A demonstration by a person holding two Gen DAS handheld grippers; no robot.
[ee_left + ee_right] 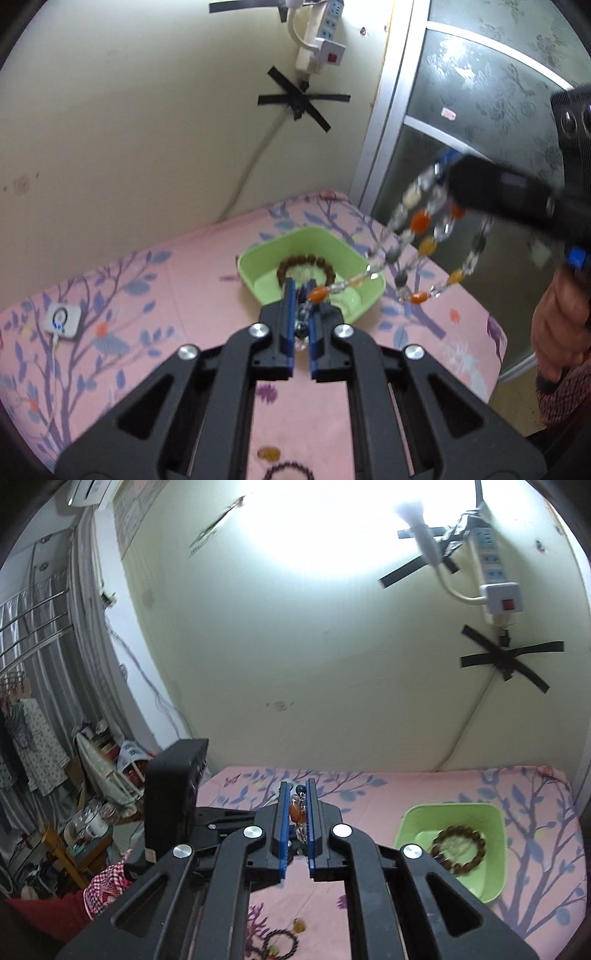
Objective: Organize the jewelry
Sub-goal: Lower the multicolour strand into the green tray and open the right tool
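A long necklace (421, 220) of clear, orange and grey beads hangs in loops in the air between my two grippers. My left gripper (301, 286) is shut on one end of it, with an orange bead just past the blue pads. My right gripper (448, 168), blurred at the upper right, is shut on the other end. In the right wrist view, necklace beads (295, 812) sit pinched between the right gripper's (297, 786) pads. Below them a green tray (255, 271) (406, 827) on the pink bed holds a brown bead bracelet (306, 263) (458, 851).
A dark bead bracelet (280, 941) and a small orange piece (298, 925) lie on the flowered pink sheet (184, 288) near me. A white device (62, 319) with a cable lies at the left. The wall with a power strip (321, 44) stands behind. A person's hand (557, 325) holds the right gripper.
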